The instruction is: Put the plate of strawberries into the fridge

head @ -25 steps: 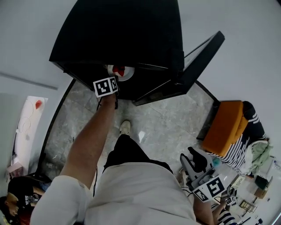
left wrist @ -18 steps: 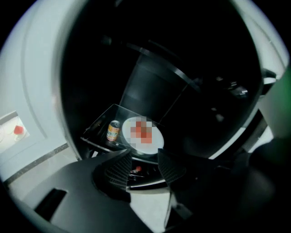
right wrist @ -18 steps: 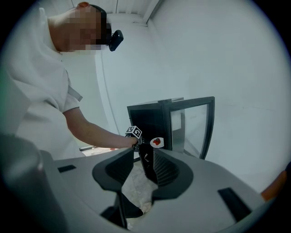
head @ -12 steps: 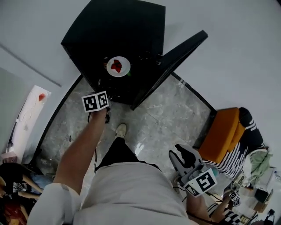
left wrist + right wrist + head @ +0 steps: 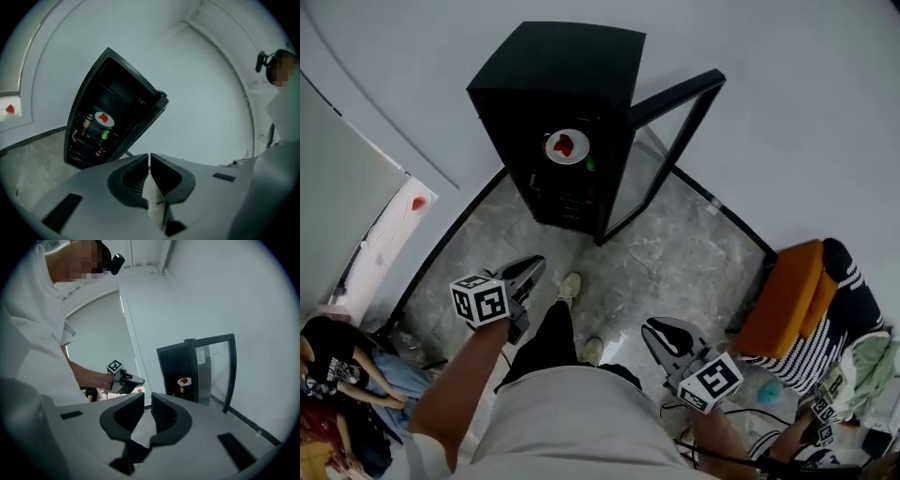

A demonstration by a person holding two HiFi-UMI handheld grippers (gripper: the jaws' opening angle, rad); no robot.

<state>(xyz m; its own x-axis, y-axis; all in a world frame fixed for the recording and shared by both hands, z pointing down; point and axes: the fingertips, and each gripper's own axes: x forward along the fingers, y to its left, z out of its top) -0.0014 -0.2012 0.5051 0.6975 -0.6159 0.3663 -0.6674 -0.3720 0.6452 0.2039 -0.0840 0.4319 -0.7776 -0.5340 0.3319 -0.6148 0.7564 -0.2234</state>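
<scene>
1. A bare room with white walls and a grey stone floor point(image 5: 666, 244). A black fridge point(image 5: 572, 75) stands at the far side, and its glass door point(image 5: 675, 131) is swung wide open to the right.
2. The plate point(image 5: 567, 147) of strawberries point(image 5: 565, 144) lies flat on an upper shelf inside the fridge, with bottles point(image 5: 106, 135) on the shelves below it. Judging by that, the placing is done and the step left is probably shutting the door.
3. The left hand-held gripper point(image 5: 530, 268) is near on the left, well apart from the fridge. Its jaws are closing and are almost together, with nothing between them.
4. The right hand-held gripper point(image 5: 656, 330) is near on the right, also well away. Its jaws are closing too, though a clear gap remains, and it holds nothing.
5. To close the door well, first step in close. The right hand-held gripper is on the door's side and looks the better choice.
6. Press on the dark frame at the free edge rather than on the glass pane, using the clenched jaws as a blunt pusher.
7. Swing the door slowly so the plate does not slide and the bottles do not rattle.
8. The plate seems to sit close to the shelf front, and whether it overhangs cannot be told. Check that before the door meets it.
</scene>
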